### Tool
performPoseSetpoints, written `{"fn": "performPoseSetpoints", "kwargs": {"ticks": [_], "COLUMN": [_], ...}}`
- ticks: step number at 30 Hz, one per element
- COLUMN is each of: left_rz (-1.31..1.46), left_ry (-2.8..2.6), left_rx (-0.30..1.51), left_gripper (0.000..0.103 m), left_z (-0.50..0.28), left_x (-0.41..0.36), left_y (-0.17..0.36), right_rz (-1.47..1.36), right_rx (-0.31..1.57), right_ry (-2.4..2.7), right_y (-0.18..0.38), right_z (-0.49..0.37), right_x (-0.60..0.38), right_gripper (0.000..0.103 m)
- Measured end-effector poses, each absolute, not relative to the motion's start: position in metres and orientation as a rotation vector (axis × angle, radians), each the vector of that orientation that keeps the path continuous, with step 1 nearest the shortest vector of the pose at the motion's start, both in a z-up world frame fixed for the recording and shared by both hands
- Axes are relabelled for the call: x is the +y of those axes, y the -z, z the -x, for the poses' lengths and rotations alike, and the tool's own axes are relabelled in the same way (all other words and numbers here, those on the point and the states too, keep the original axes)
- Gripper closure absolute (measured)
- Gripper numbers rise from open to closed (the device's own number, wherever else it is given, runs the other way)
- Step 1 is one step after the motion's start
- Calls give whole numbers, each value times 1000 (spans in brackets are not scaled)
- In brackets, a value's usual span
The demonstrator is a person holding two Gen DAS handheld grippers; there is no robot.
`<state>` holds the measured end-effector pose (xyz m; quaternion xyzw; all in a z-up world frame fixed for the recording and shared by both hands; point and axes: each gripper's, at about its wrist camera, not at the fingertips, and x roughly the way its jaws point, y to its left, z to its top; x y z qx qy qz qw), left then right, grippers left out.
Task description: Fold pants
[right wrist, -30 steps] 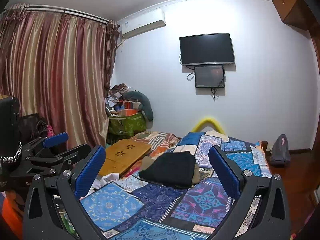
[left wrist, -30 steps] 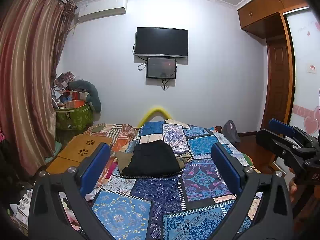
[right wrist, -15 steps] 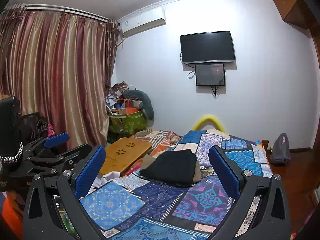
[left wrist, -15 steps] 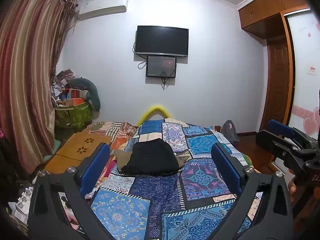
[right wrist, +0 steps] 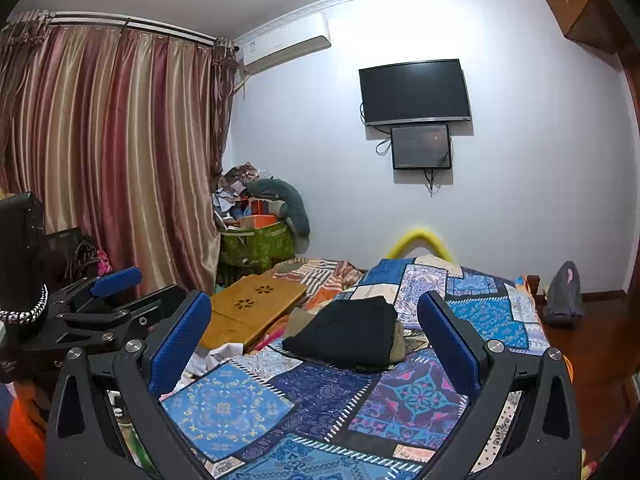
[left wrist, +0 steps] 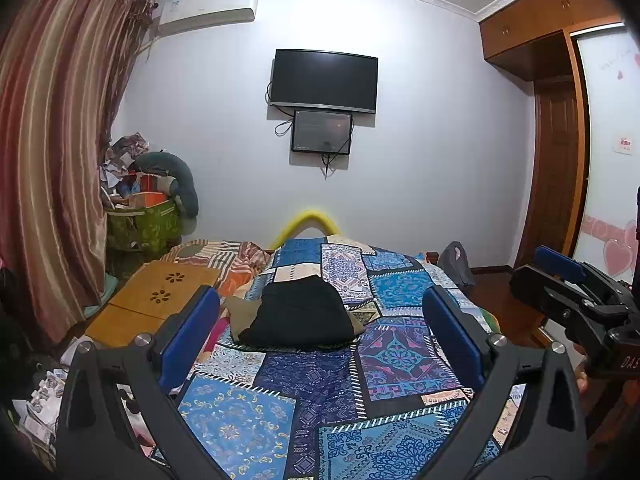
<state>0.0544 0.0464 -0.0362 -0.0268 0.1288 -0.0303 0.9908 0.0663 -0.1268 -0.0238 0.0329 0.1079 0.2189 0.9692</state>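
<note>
Black pants (left wrist: 302, 314) lie folded in a neat stack on a patchwork bedspread (left wrist: 392, 292), on top of a folded olive-brown garment (left wrist: 239, 312). In the right wrist view the same black pants (right wrist: 346, 332) sit mid-bed. My left gripper (left wrist: 320, 332) is held up well short of the stack, open, with nothing between its blue pads. My right gripper (right wrist: 314, 336) is likewise open, empty and back from the pants. Each gripper shows in the other's view: the right gripper (left wrist: 576, 292) at the right edge, the left gripper (right wrist: 108, 300) at the left edge.
A wooden lap desk (left wrist: 160, 296) lies on the bed's left side beside a striped blanket (left wrist: 228, 252). A green bin (left wrist: 140, 226) piled with clutter stands by the curtain. A grey bag (left wrist: 456, 260) sits on the floor right of the bed.
Both views have tilted slightly up and back, so the bed and pants sit a little lower in frame. Both grippers stay open and empty.
</note>
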Motion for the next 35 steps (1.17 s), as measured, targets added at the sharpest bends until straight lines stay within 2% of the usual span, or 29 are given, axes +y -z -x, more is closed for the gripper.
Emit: {"fn": "performPoseSetpoints", "kwargs": {"ticks": [35], "left_rz": [18], "left_ry": [100], "left_rx": [282], "left_gripper": [1], "left_z": [-57], "left_x": [39], "left_y": [40], "right_rz": [-90], "right_rx": [232], "right_ry": [-434], "right_y": [28], "right_z": [-66], "right_x": [-131], "right_gripper": [0]}}
